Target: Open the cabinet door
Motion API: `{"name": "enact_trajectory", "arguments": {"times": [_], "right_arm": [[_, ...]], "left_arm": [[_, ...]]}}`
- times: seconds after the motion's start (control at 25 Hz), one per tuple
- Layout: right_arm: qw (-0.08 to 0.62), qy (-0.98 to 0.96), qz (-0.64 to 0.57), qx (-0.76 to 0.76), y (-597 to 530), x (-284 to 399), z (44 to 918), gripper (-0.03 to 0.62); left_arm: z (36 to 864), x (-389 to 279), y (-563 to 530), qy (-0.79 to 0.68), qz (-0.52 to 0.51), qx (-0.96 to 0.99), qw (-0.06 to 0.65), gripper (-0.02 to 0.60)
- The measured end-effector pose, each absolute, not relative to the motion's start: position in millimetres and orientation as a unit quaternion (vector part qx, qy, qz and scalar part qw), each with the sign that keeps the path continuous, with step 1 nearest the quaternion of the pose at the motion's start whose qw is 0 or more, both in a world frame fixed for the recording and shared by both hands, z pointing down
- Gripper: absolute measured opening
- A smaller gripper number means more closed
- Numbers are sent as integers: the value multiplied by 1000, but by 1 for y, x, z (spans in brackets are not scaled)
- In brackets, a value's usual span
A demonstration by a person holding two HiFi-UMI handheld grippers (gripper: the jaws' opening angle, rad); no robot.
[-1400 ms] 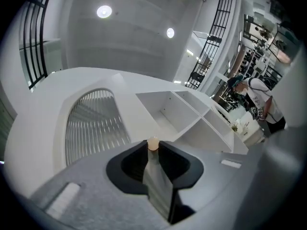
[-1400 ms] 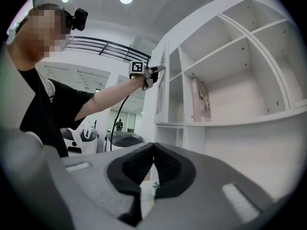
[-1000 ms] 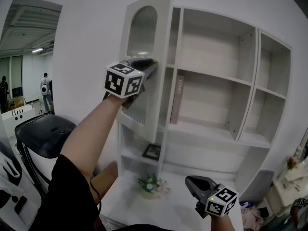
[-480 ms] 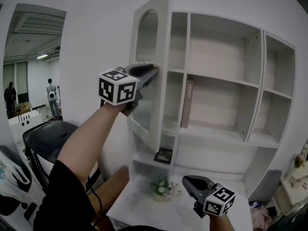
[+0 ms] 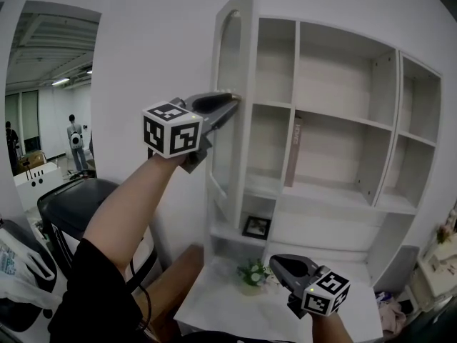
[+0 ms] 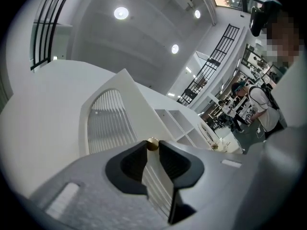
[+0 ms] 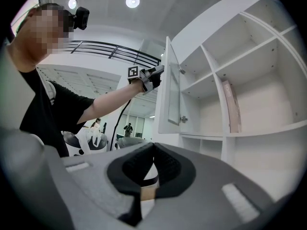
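Door [image 5: 246, 120] stands swung wide off the cabinet [image 5: 343, 120], shelves exposed. Left gripper [image 5: 232, 102] pinches the door's brass knob [image 6: 152, 143]. Right gripper [image 5: 275, 263] hangs low, jaws closed on nothing. Opening looks essentially done; letting go remains.

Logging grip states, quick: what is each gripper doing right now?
Left gripper: closed on the brass knob of the cabinet door.
Right gripper: closed, holding nothing.
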State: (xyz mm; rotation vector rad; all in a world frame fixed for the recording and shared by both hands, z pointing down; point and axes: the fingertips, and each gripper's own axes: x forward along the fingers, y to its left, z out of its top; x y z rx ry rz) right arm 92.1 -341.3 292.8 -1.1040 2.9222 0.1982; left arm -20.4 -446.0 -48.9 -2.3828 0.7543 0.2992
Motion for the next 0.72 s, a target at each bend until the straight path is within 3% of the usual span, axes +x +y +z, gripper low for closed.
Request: {"name": "enact_trajectory", "arguments": {"times": [0.72], "right_arm": [[-5,925,47,-377,-316,14,308,0]], "left_arm": [[-48,-105,-436,276,142,-908,281,95]]}}
